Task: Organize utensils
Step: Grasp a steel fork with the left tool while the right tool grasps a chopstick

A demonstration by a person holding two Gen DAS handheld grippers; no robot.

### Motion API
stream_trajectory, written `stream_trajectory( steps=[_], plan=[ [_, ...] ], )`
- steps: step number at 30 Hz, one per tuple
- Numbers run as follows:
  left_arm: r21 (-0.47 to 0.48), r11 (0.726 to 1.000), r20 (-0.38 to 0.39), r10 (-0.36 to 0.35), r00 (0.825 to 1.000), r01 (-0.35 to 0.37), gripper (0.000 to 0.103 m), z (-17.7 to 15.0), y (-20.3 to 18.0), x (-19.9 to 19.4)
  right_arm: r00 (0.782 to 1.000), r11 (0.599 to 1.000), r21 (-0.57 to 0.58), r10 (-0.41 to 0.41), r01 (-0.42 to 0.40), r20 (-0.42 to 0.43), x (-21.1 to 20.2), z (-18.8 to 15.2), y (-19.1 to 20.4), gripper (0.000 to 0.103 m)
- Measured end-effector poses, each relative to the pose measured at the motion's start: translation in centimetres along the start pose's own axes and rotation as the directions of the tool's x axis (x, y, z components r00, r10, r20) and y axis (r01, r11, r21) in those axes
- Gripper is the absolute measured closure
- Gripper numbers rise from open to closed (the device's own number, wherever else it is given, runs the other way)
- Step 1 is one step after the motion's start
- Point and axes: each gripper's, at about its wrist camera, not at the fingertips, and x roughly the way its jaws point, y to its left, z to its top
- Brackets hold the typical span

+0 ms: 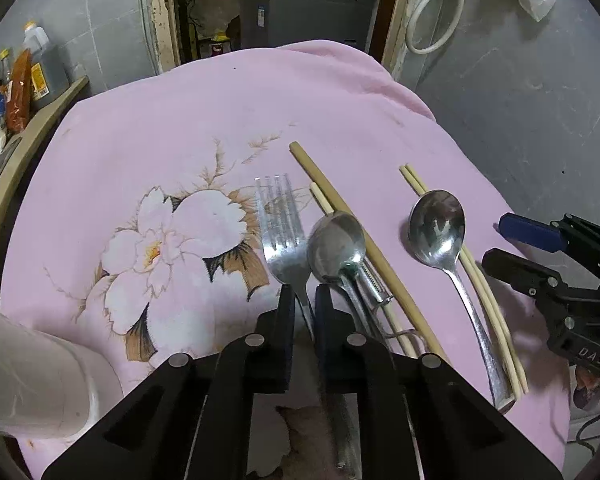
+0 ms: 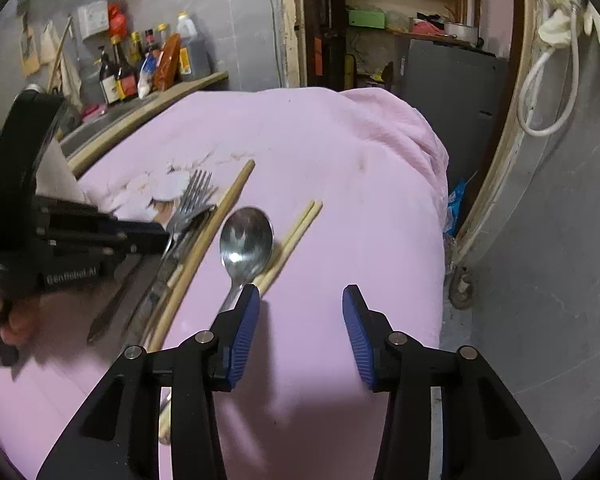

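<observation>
Utensils lie mid-frame on the pink cloth (image 1: 340, 92); we see the left gripper (image 1: 305, 294) pinched on the fork (image 1: 278, 224) handle. Right gripper (image 2: 300, 300), lettered "DAS", stands parted, holding nothing.

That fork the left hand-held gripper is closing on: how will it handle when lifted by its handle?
The fork looks like polished metal, so probably stiff but slippery between the left hand-held gripper's narrow pads. Gripped at the handle, its heavier head may swing down. It lies against the spoon, so lifting could nudge that.
</observation>
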Motion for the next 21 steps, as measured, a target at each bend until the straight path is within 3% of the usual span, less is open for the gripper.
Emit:
stream_trajectory(
  steps=[5,11,21],
  plan=[
    [-0.032,0.999,0.004,-0.002,1.0,0.002,0.099,-0.5,0.7,-0.5,1.0,1.0,-0.001,0.016,-0.016,-0.017,0.2,-0.2,0.6,0.062],
    [-0.031,1.0,-0.001,0.001,1.0,-0.001,0.099,-1.3,0.5,-1.2,0.997,0.997,-0.073,-0.04,0.035,-0.06,0.4,0.4,1.7,0.062],
    [-0.034,0.999,0.01,-0.028,1.0,0.029,0.099,-2.6,1.1,-2.3,0.99,1.0,-0.022,-0.024,0.021,-0.137,1.5,1.6,1.6,0.066]
  ],
)
